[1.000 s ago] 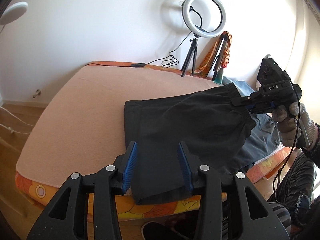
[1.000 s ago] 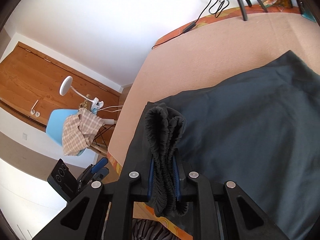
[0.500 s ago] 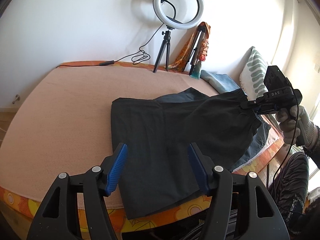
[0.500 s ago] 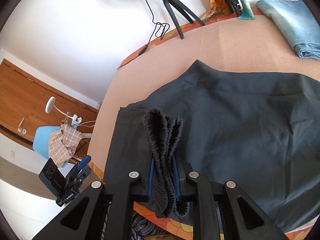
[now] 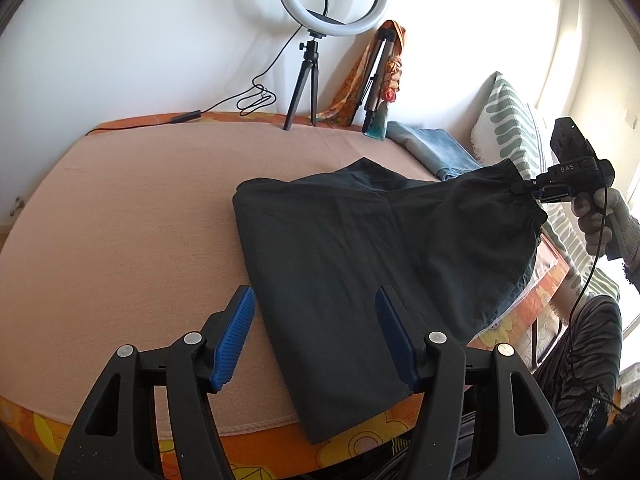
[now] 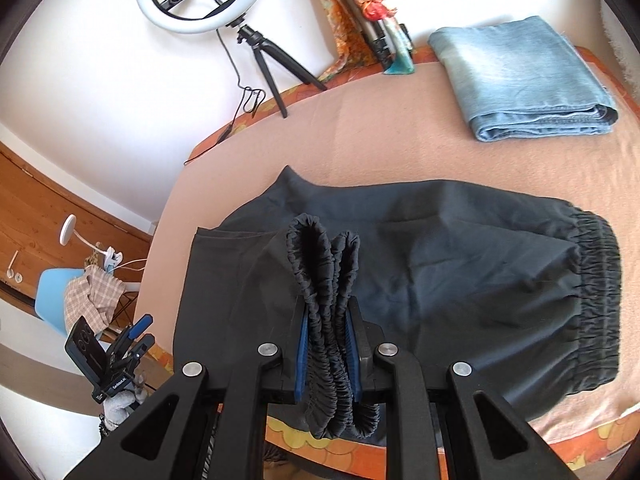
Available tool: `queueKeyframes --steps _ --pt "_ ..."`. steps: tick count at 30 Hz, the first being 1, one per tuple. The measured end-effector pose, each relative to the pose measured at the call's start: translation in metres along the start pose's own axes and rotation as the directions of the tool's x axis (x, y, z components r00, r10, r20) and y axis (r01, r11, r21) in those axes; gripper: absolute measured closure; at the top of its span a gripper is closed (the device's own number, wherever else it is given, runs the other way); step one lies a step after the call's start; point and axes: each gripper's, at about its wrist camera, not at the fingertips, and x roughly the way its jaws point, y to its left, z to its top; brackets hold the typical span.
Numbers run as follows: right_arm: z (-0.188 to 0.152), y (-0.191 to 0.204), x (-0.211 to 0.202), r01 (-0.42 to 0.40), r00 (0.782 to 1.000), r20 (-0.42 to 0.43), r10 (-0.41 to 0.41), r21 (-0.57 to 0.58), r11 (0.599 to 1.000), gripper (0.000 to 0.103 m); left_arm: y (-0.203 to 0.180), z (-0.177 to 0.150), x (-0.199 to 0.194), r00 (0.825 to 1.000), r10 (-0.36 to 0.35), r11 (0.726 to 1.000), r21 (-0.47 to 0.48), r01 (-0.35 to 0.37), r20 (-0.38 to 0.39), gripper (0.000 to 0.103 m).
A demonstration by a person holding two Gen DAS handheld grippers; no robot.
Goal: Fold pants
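Lying across the near side of the peach-covered bed [image 5: 132,208], the dark pants [image 5: 344,264] have one end flat, its hem drooping over the bed's front edge, while the other end is lifted off the bedding by its bunched elastic band [image 6: 326,280]. That band is pinched between the narrow jaws of the right gripper [image 6: 327,354], and in the left wrist view the cloth runs up in a sagging sheet to it. The left gripper [image 5: 314,338] stands wide with nothing between its blue pads, hovering above the flat end. The chief risk, as I judge it, is that the flat end has nothing pinning it, so a pull on the raised end could drag the whole garment sideways or slide the drooping hem farther off the bed. The gathered band is thick and springy, and a layer could work out of the pinch, dropping half the fold. Whether the right gripper holds every layer of the waist is hard to tell, since a second stretch of elastic lies flat at the right of the right wrist view. The folded jeans [image 6: 520,76] lie near enough to be swept by the swinging cloth.
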Motion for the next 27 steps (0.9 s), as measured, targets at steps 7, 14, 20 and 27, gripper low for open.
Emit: queueKeyframes --steps 7,14,20,27 --pt "0.004 -0.057 -0.028 0.070 0.997 0.017 -0.071 0.071 0.995 0.088 -0.014 0.004 0.011 1.000 -0.016 0.999 0.034 0.017 -0.027 0.041" --pt "0.004 -0.096 -0.041 0.143 0.989 0.025 -0.147 0.106 0.984 0.088 -0.027 0.010 0.024 0.998 -0.043 0.998 0.040 0.045 -0.055 0.041" --pt "0.007 -0.117 -0.039 0.205 0.977 0.026 -0.210 0.114 0.972 0.087 -0.041 0.010 0.035 0.994 -0.064 0.996 0.051 0.069 -0.091 0.041" --pt "0.005 -0.134 -0.021 0.307 0.952 -0.025 -0.306 0.079 0.948 0.081 -0.047 0.002 0.049 0.988 -0.059 0.997 0.047 0.066 -0.141 0.041"
